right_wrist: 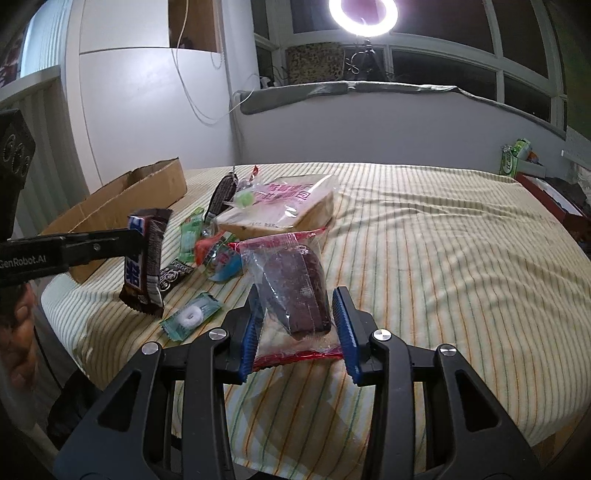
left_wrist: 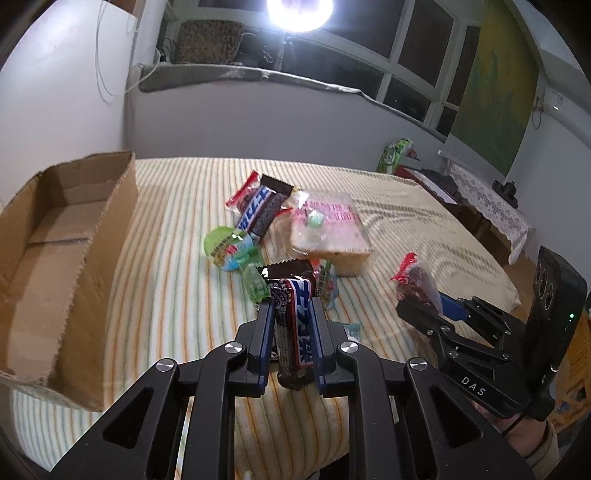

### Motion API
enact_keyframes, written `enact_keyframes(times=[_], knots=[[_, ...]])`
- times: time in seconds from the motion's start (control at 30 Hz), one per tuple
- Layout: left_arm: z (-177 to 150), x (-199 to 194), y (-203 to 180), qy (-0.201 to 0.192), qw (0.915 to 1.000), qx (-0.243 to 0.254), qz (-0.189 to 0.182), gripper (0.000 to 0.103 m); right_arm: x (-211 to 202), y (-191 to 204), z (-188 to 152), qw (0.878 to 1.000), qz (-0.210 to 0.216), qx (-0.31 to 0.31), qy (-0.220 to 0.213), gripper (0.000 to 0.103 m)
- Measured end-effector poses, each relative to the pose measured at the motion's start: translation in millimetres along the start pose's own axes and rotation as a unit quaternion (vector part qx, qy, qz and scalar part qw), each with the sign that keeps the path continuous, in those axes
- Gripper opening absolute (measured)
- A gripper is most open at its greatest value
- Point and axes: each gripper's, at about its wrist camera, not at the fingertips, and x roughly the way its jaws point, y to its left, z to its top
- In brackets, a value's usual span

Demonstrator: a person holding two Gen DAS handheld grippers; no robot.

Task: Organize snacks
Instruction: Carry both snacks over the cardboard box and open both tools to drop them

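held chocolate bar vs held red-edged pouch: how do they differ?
The chocolate bar has an opaque brown wrapper with blue lettering; the pouch is clear, showing a dark cake. The bar is narrow, the pouch broader. The left gripper pinches the bar; the right gripper holds the pouch. Both are lifted off the bedspread.

L wrist cam: sits behind left gripper (left_wrist: 291, 314), looks fwd and down over striped bedspread (left_wrist: 406, 221) toward window wall, close range. R wrist cam: same setup behind right gripper (right_wrist: 299, 314). Shared: snack pile w/ bread pack (left_wrist: 328, 229), cardboard box (right_wrist: 155, 184), ring light (right_wrist: 364, 14); each view catches the other gripper.
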Motion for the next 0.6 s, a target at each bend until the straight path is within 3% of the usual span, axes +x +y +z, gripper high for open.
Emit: enact_keyframes(times=[0.33, 0.6], knots=[[16, -14, 9, -0.033, 0.9994, -0.006, 0.011, 0.016, -1, -3, 9, 1.0, -0.007, 0.016, -0.015, 0.039], [42, -42, 7, -0.077, 0.997, 0.004, 0.003, 0.016, -40, 13, 58, 0.997, -0.024, -0.013, -0.075, 0.039]])
